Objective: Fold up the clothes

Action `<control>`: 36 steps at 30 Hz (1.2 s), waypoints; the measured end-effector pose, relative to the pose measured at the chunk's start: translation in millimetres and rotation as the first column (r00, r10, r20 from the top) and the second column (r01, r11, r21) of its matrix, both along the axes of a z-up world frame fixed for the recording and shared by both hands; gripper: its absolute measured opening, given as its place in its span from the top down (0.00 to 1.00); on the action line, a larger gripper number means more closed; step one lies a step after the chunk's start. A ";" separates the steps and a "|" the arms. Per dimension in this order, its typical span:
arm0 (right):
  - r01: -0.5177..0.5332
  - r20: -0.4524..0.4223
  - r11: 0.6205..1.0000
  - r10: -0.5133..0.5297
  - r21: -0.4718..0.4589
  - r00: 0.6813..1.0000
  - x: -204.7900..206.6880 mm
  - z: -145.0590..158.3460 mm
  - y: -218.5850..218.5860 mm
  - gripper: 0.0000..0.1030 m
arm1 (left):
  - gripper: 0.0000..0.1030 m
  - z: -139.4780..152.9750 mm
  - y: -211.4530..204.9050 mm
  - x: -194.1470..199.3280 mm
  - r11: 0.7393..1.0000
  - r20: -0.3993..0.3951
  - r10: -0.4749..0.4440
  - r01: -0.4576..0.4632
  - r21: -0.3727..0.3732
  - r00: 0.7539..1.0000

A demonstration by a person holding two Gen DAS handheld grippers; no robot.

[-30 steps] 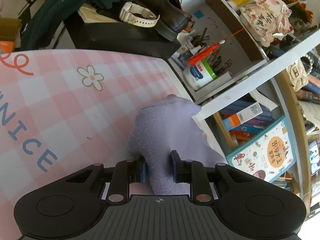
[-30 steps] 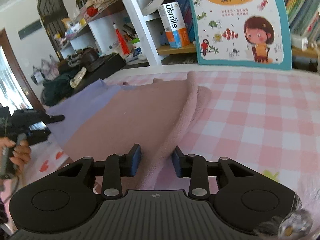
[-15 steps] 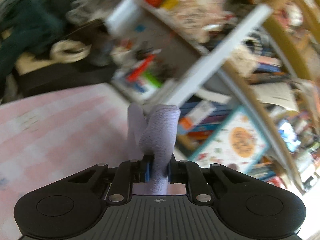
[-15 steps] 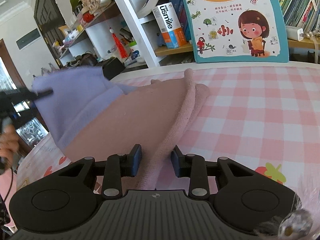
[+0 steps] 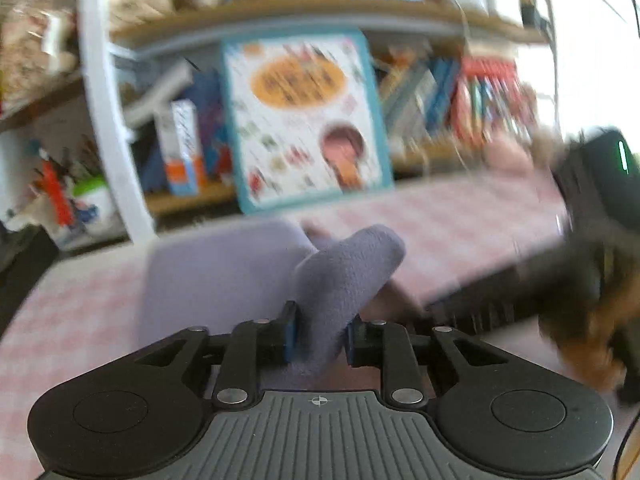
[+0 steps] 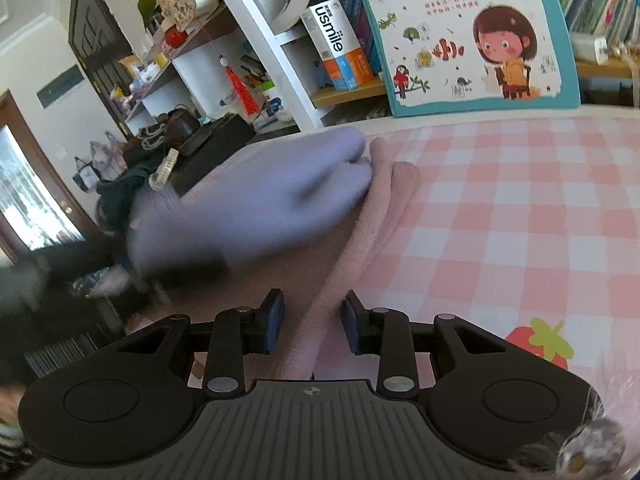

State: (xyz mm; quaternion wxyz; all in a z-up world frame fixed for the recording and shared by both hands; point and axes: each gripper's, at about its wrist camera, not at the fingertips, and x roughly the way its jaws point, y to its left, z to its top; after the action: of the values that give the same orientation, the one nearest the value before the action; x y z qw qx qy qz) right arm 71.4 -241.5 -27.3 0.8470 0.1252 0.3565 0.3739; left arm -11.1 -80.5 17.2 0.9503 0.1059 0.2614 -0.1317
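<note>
A garment with a lavender part [image 6: 256,196] and a pink part [image 6: 360,236] lies on the pink checked tablecloth [image 6: 520,220]. My left gripper [image 5: 318,336] is shut on a lavender fold [image 5: 344,276] and holds it raised over the pink part; the view is blurred. It shows as a dark blur in the right wrist view [image 6: 80,268]. My right gripper [image 6: 308,326] straddles the rolled pink edge with a clear gap between the jaws, so it is open. It appears at the right of the left wrist view [image 5: 580,272].
A white shelf unit [image 6: 256,44] with books stands behind the table. A large children's book [image 6: 468,28] leans at the table's far edge, with a usmile box [image 6: 340,48] beside it. A dark stand [image 6: 216,140] with clutter is at the left.
My left gripper closed on the lavender fold, lifted it and swung it right over the pink part. My right gripper has stayed in place and open around the pink edge.
</note>
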 end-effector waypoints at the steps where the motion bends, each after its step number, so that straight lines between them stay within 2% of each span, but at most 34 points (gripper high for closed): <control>1: -0.001 -0.011 1.000 0.001 0.011 1.000 1.1 -0.6 -1.6 0.72 | 0.75 -5.3 -2.9 -2.1 1.000 0.010 -0.002 0.002 0.022 1.000; 5: 0.001 -0.039 0.999 0.001 0.040 0.999 3.2 -1.7 -5.3 0.72 | 0.70 -10.7 -5.9 -6.7 0.999 0.031 -0.012 0.011 0.045 0.999; 7: 0.004 -0.042 0.999 -0.002 0.043 0.999 2.4 -1.4 -5.3 0.72 | 0.56 -10.3 -6.5 -7.6 0.999 0.023 -0.031 0.031 0.024 0.999; 10: 0.008 -0.041 0.999 -0.006 0.041 0.999 0.9 -1.1 -4.7 0.72 | 0.42 -7.8 -9.5 -8.7 0.998 0.018 -0.062 0.062 0.008 0.998; 14: 0.009 -0.052 0.999 -0.007 0.050 0.999 0.8 -1.4 -6.9 0.72 | 0.39 0.7 -5.5 -13.9 0.995 0.018 -0.092 0.092 -0.035 0.996; 18: 0.021 -0.079 0.997 -0.016 0.068 0.997 1.8 -1.8 -12.9 0.71 | 0.38 16.3 11.6 -22.6 0.983 0.018 -0.127 0.128 -0.133 0.992; 23: 0.025 -0.087 0.997 -0.019 0.074 0.996 1.6 -0.9 -16.2 0.67 | 0.31 45.7 40.1 -38.6 0.940 0.125 -0.168 0.197 -0.279 0.978; 25: 0.026 -0.088 0.997 -0.019 0.074 0.996 1.3 -0.3 -16.3 0.65 | 0.15 57.9 53.7 -41.4 0.933 0.196 -0.125 0.182 -0.311 0.973; 26: 0.028 -0.086 0.997 -0.022 0.072 0.996 1.4 0.2 -16.4 0.64 | 0.11 62.4 59.8 -41.7 0.933 0.227 -0.096 0.167 -0.319 0.969; 28: 0.041 -0.080 0.997 -0.035 0.066 0.996 1.5 1.6 -18.7 0.60 | 0.08 65.9 68.5 -38.1 0.943 0.263 -0.033 0.117 -0.312 0.964; 31: 0.075 -0.073 0.994 -0.070 0.079 0.995 2.3 4.5 -27.5 0.55 | 0.08 60.8 77.2 -24.0 0.964 0.246 0.023 0.044 -0.262 0.969; 36: 0.146 -0.079 0.978 -0.136 0.148 0.988 5.0 10.6 -49.6 0.50 | 0.06 37.7 80.2 -3.1 0.985 0.179 0.013 0.019 -0.173 0.984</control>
State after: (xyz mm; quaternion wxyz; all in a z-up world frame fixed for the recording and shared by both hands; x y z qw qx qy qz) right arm 76.4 -291.1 -16.7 0.8464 0.2277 0.3459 0.3347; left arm -14.2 -0.2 54.9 0.9754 0.0341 0.1622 -0.1455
